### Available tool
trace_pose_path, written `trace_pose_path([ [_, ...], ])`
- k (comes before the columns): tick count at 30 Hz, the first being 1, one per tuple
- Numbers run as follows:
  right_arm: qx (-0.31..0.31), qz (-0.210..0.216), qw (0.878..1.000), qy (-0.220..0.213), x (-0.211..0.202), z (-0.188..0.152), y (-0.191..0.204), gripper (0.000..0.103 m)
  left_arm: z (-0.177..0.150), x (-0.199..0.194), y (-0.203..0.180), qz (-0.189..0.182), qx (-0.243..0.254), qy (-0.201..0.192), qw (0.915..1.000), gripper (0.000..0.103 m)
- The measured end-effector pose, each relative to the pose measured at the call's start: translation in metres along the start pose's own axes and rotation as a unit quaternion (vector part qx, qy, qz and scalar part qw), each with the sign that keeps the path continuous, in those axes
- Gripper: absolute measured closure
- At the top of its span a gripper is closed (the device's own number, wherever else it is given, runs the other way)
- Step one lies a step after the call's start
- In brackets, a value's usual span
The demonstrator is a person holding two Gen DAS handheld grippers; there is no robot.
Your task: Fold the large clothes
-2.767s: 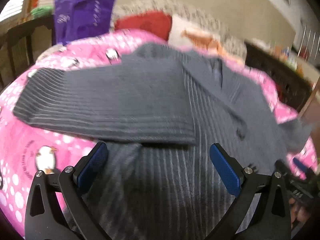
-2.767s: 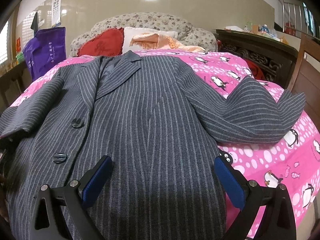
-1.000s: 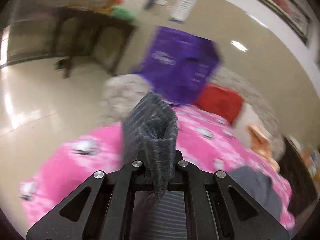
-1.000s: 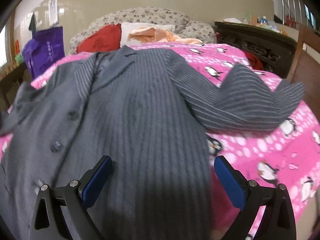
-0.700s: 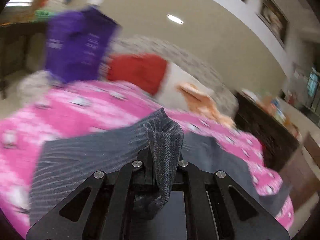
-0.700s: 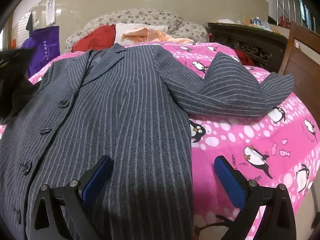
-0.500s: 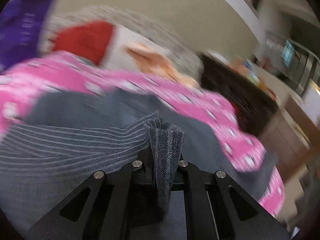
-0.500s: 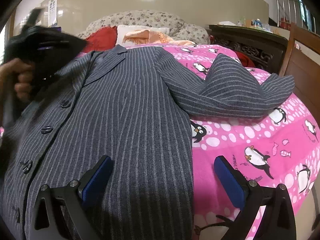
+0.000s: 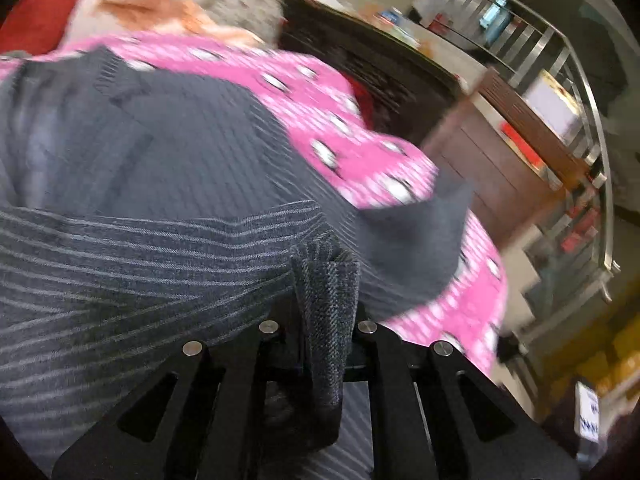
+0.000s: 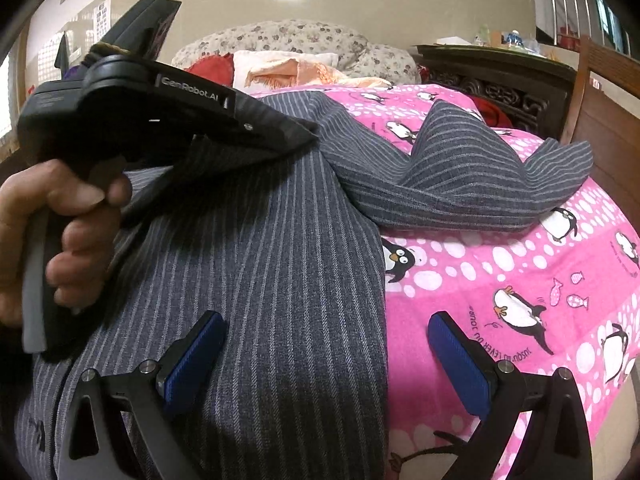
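Observation:
A grey pinstriped coat (image 10: 260, 260) lies face up on a pink penguin bedspread (image 10: 520, 280). My left gripper (image 9: 324, 280) is shut on the cuff of the coat's left sleeve (image 9: 120, 264), which trails across the coat's chest. In the right wrist view a hand holds that left gripper (image 10: 308, 136) above the coat's upper left. The other sleeve (image 10: 460, 176) lies bent on the bedspread to the right. My right gripper (image 10: 328, 344) stands open low over the coat's lower right edge, with nothing pinched between its blue pads (image 10: 192, 356).
Red, white and orange pillows (image 10: 288, 68) and a floral bolster (image 10: 280, 40) sit at the head of the bed. A dark carved cabinet (image 10: 500, 80) and a wooden board (image 10: 604, 120) stand on the right. A metal rack (image 9: 560, 80) is beyond.
The left gripper has swung the pinched sleeve from the bed's left side over onto the coat's chest and has come into the right wrist view. The right gripper has stayed put, open.

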State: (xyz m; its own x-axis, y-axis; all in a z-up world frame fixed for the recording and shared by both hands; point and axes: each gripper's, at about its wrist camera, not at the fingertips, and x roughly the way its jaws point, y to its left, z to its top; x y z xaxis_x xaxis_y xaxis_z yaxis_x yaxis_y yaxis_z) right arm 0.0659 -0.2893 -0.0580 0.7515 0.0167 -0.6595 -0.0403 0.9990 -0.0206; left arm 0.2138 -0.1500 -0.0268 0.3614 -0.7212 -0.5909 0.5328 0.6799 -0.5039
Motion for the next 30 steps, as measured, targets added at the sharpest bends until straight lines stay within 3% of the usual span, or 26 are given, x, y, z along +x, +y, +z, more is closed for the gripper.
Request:
trace_pose_path([
  [1, -0.001, -0.001, 1.0, 0.001, 0.001, 0.0, 0.0, 0.002, -0.003, 0.004, -0.006, -0.004, 0.01, 0.016, 0.9998, 0.094],
  [3, -0.001, -0.002, 1.0, 0.003, 0.001, 0.001, 0.001, 0.002, -0.007, 0.005, -0.012, -0.004, 0.01, 0.031, 0.9995, 0.071],
  [7, 0.004, 0.006, 1.0, 0.016, 0.005, 0.003, -0.002, 0.002, -0.01, -0.021, -0.01, 0.002, -0.007, 0.005, 1.0, 0.05],
  [11, 0.022, 0.031, 0.998, 0.055, 0.015, 0.006, -0.01, 0.0, -0.015, -0.072, 0.007, -0.014, -0.028, -0.051, 0.9982, 0.048],
  [13, 0.04, 0.05, 0.996, 0.069, 0.019, 0.007, -0.018, 0.0, -0.013, -0.099, 0.023, 0.004, -0.037, -0.09, 0.9952, 0.048],
  [15, 0.033, 0.055, 0.995, 0.076, 0.02, 0.007, -0.019, 0.0, -0.011, -0.132, 0.052, 0.065, -0.055, -0.141, 0.9864, 0.048],
  [17, 0.018, 0.057, 0.994, 0.094, 0.019, 0.01, -0.017, 0.001, -0.01, -0.149, 0.08, 0.154, -0.084, -0.166, 0.9703, 0.048],
  [18, 0.015, 0.057, 0.993, 0.103, 0.017, 0.013, -0.017, 0.002, -0.012, -0.158, 0.1, 0.217, -0.114, -0.176, 0.9532, 0.048],
  [19, 0.011, 0.062, 0.992, 0.107, 0.012, 0.019, -0.017, 0.012, -0.017, -0.164, 0.12, 0.267, -0.151, -0.18, 0.9348, 0.048],
  [21, -0.001, 0.074, 0.994, 0.078, -0.005, 0.036, -0.016, 0.015, -0.03, -0.169, 0.154, 0.311, -0.217, -0.179, 0.9079, 0.048],
  [22, -0.015, 0.075, 0.996, 0.051, -0.016, 0.047, -0.013, 0.017, -0.04, -0.168, 0.169, 0.309, -0.241, -0.186, 0.901, 0.051],
  [24, -0.05, 0.078, 0.996, -0.015, -0.036, 0.071, -0.002, 0.021, -0.047, -0.17, 0.175, 0.289, -0.251, -0.203, 0.9011, 0.051],
  [26, -0.076, 0.094, 0.992, -0.045, -0.039, 0.087, 0.009, 0.041, -0.046, -0.17, 0.168, 0.296, -0.236, -0.211, 0.9014, 0.05],
  [30, -0.069, 0.145, 0.987, -0.02, 0.0, 0.103, 0.019, 0.051, -0.045, -0.164, 0.17, 0.294, -0.239, -0.203, 0.903, 0.05],
])
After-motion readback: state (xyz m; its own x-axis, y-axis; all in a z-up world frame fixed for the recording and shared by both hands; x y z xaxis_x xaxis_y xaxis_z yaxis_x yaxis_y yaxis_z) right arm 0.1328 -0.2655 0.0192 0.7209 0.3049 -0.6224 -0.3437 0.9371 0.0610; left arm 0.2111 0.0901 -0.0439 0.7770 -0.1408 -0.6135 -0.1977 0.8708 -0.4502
